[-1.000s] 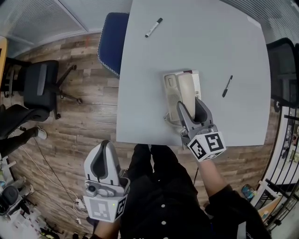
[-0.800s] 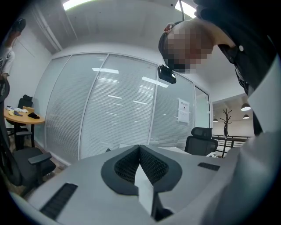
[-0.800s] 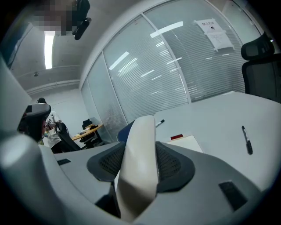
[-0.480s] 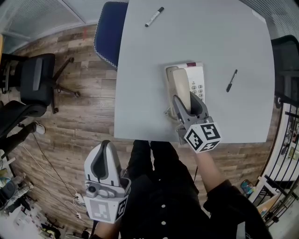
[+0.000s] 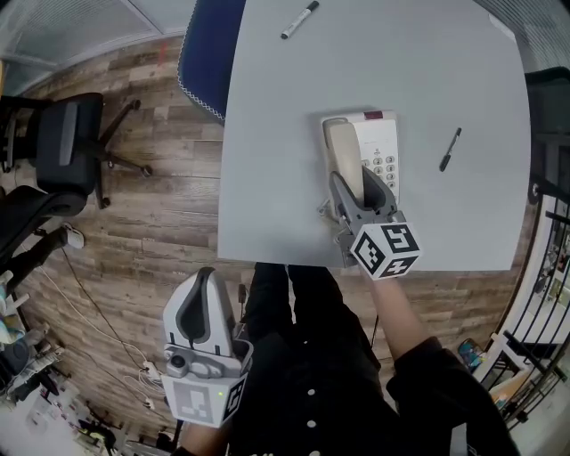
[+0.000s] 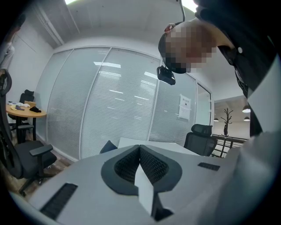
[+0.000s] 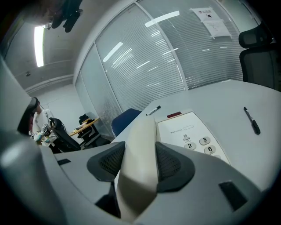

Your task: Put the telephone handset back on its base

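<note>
**Desk:** What fills the frame?

**Photographer:** A smooth, pale grey table [image 5: 374, 62] takes up the upper right of the head view, with wood-plank flooring [image 5: 169, 205] to its left and below. A blue padded chair [image 5: 203, 62] is tucked at the table's left edge, top centre.

**Desk:** And the phone?

**Photographer:** The telephone base [image 5: 383, 134], a cream plastic slab with round number keys, sits centre right, near the table's lower edge. The telephone handset [image 5: 343, 156], a long, rounded cream bar, lies along the base's left side over its cradle. I cannot tell whether it is fully seated.

**Desk:** Who holds it?

**Photographer:** The right gripper [image 5: 354, 184], a grey shell with dark meshed pads [image 7: 109, 160], pinches the handset across its width at the lower end. Its jaws are spread wide to take the bar. That grip probably keeps the bar lined up with the cradle for setting down.

**Desk:** The other one?

**Photographer:** The left gripper [image 5: 203, 283], lower left, hangs off the table above the floor. Its jaws are pressed together with nothing between them. It looks parked out of the way, since the job seems to need only one hand.

**Desk:** Anything small?

**Photographer:** A white-barrelled marker [image 5: 300, 20] lies at top centre, and a black pen [image 5: 450, 149] lies right of the base. Both are clear of the phone.
</note>
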Motion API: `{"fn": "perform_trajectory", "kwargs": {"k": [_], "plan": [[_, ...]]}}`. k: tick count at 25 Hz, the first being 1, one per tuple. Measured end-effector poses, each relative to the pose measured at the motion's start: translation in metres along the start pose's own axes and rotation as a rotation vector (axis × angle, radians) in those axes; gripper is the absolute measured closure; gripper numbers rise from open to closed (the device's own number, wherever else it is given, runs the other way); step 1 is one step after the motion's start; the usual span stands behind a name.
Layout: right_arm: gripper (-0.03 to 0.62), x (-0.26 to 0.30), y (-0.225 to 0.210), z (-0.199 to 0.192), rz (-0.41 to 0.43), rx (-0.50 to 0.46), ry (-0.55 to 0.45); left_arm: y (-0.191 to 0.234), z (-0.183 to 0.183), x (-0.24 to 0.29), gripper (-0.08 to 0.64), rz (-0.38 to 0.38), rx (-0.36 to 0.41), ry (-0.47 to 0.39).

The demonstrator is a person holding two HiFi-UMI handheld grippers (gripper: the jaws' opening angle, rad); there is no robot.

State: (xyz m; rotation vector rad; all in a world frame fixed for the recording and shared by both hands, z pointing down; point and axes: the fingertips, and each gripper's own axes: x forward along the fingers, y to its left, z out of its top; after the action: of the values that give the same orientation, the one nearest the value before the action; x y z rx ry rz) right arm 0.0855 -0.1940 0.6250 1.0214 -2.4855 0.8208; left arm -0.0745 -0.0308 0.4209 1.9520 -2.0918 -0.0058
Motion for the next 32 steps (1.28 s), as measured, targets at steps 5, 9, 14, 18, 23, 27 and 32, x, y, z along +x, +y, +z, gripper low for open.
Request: {"fn": "perform_trajectory", "kwargs": {"k": [5, 9, 14, 18, 23, 27, 32], "plan": [[0.36, 0.003, 0.0, -0.003, -0.007, -0.002, 0.011, 0.002, -0.004, -0.002, 0.545, 0.005, -0.005, 0.011], [0.36, 0.009, 0.0, -0.001, -0.016, -0.007, 0.017, 0.007, -0.007, -0.002, 0.545, 0.007, -0.009, 0.02], [0.36, 0.014, -0.002, -0.001, -0.021, -0.029, 0.039, 0.011, -0.008, -0.003, 0.545, 0.016, -0.013, 0.022], [0.36, 0.016, -0.002, -0.002, -0.025, -0.036, 0.039, 0.013, -0.012, -0.004, 0.545, 0.022, -0.018, 0.032], [0.357, 0.015, -0.001, -0.004, -0.046, -0.072, 0.051, 0.011, -0.01, -0.003, 0.545, 0.022, -0.02, 0.029], [0.354, 0.017, -0.001, -0.005, -0.06, -0.115, 0.052, 0.012, -0.01, -0.003, 0.545, 0.024, -0.019, 0.032], [0.353, 0.017, 0.001, -0.004, -0.059, -0.166, 0.05, 0.012, -0.01, -0.003, 0.545, 0.029, -0.017, 0.035]]}}
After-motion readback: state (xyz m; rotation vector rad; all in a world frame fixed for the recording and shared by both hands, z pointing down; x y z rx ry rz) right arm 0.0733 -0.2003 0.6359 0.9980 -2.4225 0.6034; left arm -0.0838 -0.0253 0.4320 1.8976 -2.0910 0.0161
